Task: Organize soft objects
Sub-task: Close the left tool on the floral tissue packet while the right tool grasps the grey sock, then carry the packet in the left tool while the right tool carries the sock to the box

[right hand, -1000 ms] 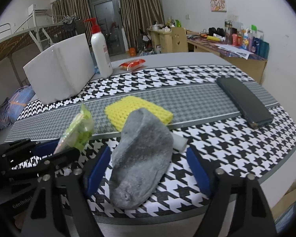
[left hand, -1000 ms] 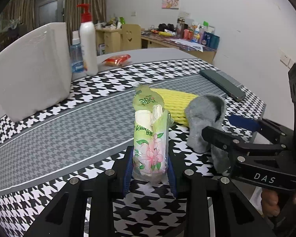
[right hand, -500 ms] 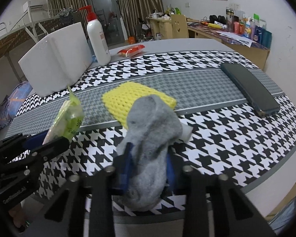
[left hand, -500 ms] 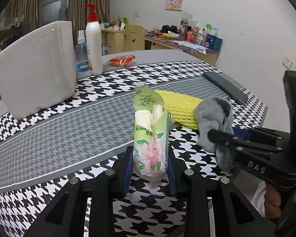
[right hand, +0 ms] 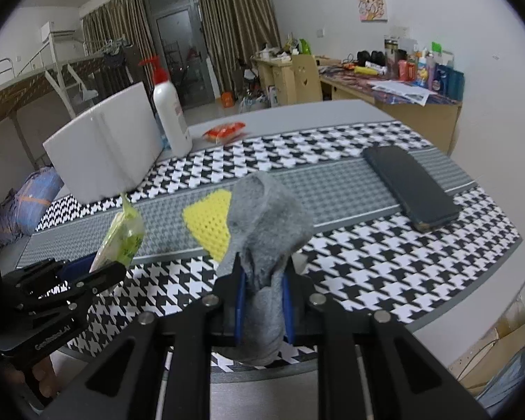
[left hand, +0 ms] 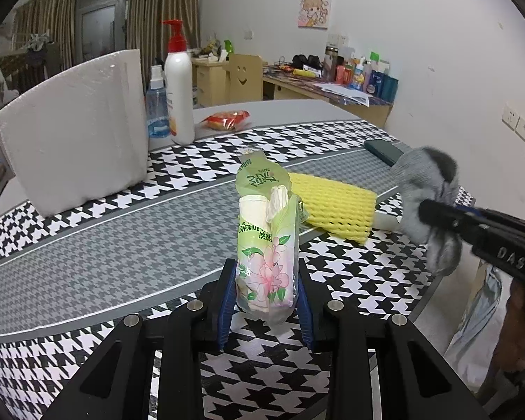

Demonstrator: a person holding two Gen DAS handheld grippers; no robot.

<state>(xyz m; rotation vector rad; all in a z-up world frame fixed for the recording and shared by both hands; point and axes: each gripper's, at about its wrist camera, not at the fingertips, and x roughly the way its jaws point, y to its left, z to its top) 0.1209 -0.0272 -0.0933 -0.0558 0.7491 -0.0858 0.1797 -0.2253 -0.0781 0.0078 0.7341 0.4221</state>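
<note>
Nearest me, the left gripper [left hand: 266,301] pinched a green tissue pack [left hand: 266,241] upright between its blue pads, above the near edge of the houndstooth table [left hand: 87,252]. At about three o'clock from it, the right gripper [right hand: 262,297] had just closed its jaws on a grey sock [right hand: 266,231], which was bunched between the pads and seemed lifted clear of the cloth. Beyond both lay a yellow sponge [left hand: 332,206], at roughly one o'clock from the pack.

To carry the sock well, I judged the grip should stay firm and the lift should clear the sponge, since the loose toe could drag.

Only the right wrist view showed the whole dark case [right hand: 409,185] at two o'clock. The left view alone showed a small blue bottle [left hand: 156,112] beside the white pump bottle [left hand: 179,91], near the white block [left hand: 77,129] at eleven o'clock.
</note>
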